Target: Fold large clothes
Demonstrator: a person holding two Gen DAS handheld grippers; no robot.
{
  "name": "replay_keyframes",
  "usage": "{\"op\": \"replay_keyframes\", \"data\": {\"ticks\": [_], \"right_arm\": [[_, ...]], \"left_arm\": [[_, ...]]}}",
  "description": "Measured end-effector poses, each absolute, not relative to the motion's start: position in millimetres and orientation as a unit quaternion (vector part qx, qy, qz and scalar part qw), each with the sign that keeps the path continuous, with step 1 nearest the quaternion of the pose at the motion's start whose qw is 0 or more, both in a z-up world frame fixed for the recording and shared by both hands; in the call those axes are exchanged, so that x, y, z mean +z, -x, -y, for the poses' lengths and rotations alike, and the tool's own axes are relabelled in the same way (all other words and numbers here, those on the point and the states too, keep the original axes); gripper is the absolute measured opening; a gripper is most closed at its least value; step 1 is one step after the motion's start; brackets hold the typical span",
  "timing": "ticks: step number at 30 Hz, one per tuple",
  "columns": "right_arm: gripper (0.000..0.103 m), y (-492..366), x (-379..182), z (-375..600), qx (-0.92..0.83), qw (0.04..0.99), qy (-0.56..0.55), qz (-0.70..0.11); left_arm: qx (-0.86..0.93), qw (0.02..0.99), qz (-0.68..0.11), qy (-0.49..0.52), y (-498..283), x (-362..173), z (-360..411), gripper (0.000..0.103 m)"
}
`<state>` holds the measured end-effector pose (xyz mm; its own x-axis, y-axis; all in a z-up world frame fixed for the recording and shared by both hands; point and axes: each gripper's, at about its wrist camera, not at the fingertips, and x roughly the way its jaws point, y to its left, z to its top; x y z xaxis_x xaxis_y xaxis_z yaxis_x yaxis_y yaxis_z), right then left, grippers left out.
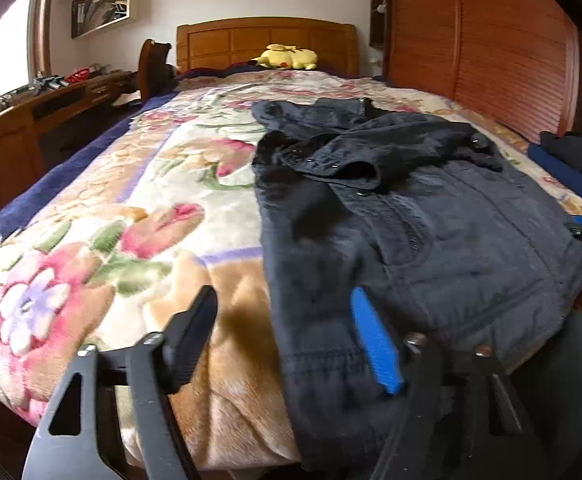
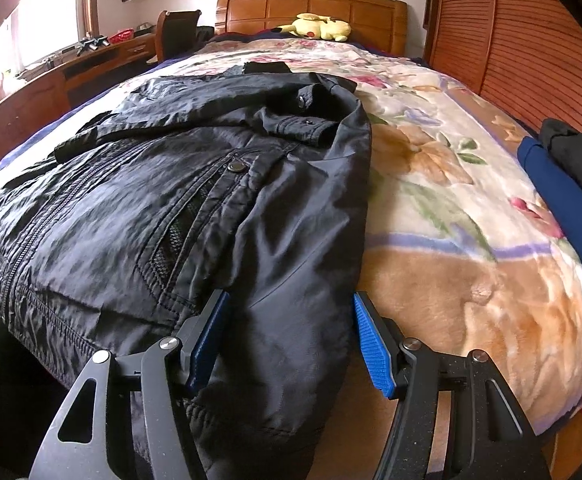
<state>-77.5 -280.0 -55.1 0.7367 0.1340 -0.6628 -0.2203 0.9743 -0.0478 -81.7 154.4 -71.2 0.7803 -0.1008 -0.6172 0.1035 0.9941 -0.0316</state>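
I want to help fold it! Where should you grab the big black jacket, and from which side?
Best to grab the jacket by its bottom hem, coming from the foot of the bed. The hem hangs over that edge, nearest both tools, so fingers can likely slip above and below it. The right tool is open around the sleeve; the left tool is open over the hem's other corner.

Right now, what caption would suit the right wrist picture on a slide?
Open right tool straddles the sleeve of a dark shiny jacket spread on a floral plush blanket.
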Motion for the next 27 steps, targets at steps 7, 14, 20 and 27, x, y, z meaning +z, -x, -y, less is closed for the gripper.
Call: {"op": "replay_keyframes", "data": {"ticks": [7, 14, 20, 27], "right_arm": [[0.050, 79.8, -57.4, 280.3, 0.107, 0.929, 0.054, -0.349], [0.045, 80.0, -56.0, 278.0, 0.112, 0.927, 0.053, -0.354], [0.045, 89.8, -52.7, 281.9, 0.114, 0.926, 0.047, -0.357], [0.028, 97.2, -52.8, 276.3, 0.140, 0.921, 0.050, -0.361]], "left_arm": [[-0.064, 0.943, -0.325, 0.004, 95.3, -73.1, -156.1, 0.047], [-0.075, 0.943, -0.325, -0.004, 101.0, -71.9, -149.3, 0.032], [-0.077, 0.942, -0.327, 0.001, 101.7, -72.3, -152.6, 0.020], [-0.083, 0.948, -0.306, -0.004, 108.2, -54.7, -147.0, 0.007]]}}
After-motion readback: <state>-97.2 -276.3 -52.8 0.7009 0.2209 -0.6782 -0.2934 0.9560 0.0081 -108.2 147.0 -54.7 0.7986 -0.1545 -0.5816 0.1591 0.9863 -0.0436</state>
